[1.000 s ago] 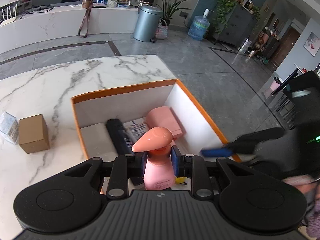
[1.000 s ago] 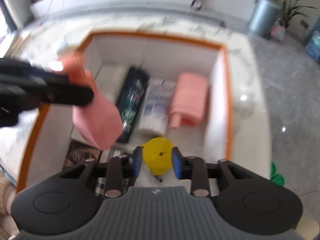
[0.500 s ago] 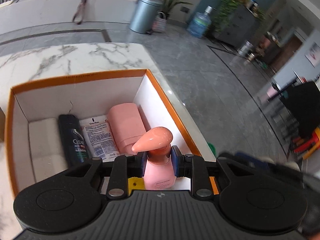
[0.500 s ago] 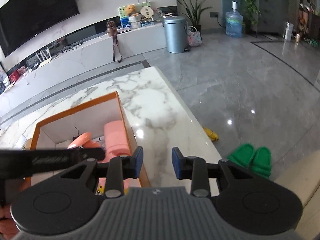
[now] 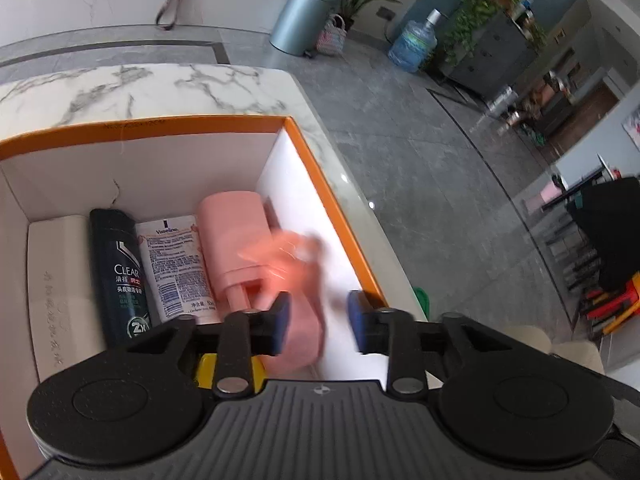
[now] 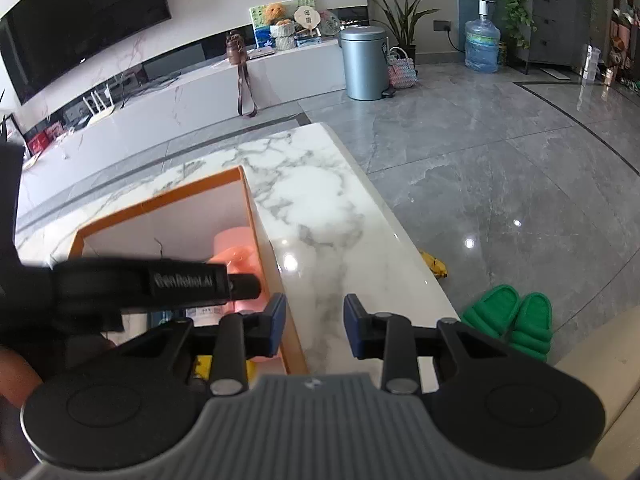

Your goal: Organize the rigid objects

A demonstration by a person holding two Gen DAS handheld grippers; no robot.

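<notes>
The left gripper's (image 5: 316,322) fingers (image 5: 280,320), clamped on the pink pump bottle (image 5: 298,280) half a second ago, now stand open and empty as it drops, blurred, into the box (image 5: 328,196) against its right wall, so that placement looks done; right gripper (image 6: 314,324) also open.

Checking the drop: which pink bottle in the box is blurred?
The pink pump bottle between the open left gripper fingers; the other pink bottle lies sharp beside the Vaseline.

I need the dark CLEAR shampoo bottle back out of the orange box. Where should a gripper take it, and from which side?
Judging by its pose, come from above: the CLEAR bottle lies flat, wedged between the white box and the Vaseline tube. Its long sides look blocked, so pinch its far, narrower shoulder end, where some gap shows.
</notes>
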